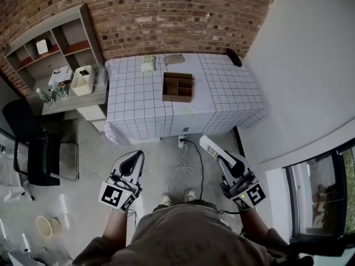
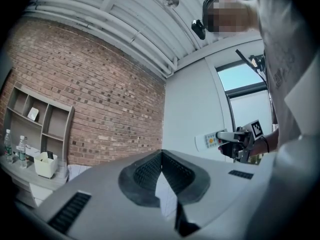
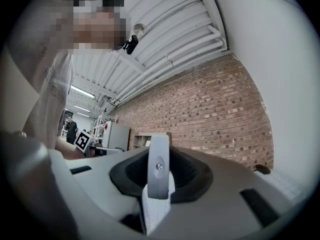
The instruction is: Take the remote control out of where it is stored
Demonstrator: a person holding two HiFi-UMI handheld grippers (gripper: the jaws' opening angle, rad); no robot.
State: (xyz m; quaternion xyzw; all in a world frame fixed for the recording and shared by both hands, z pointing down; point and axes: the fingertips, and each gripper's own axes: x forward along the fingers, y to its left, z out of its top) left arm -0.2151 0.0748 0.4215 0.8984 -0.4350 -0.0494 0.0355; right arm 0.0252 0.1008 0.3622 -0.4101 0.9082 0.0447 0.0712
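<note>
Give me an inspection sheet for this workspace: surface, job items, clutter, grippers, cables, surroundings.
Surface: table under a white grid cloth.
Job's things: remote control held above the floor, away from the table; wooden compartment box on the cloth.
Clutter: green item, grey flat item, black object along the far edge.
Grippers: right gripper shut on the remote control; left gripper shut, empty.
Cables: black cable and white cable on the floor.
Surroundings: brick wall, shelf unit, black chair.
</note>
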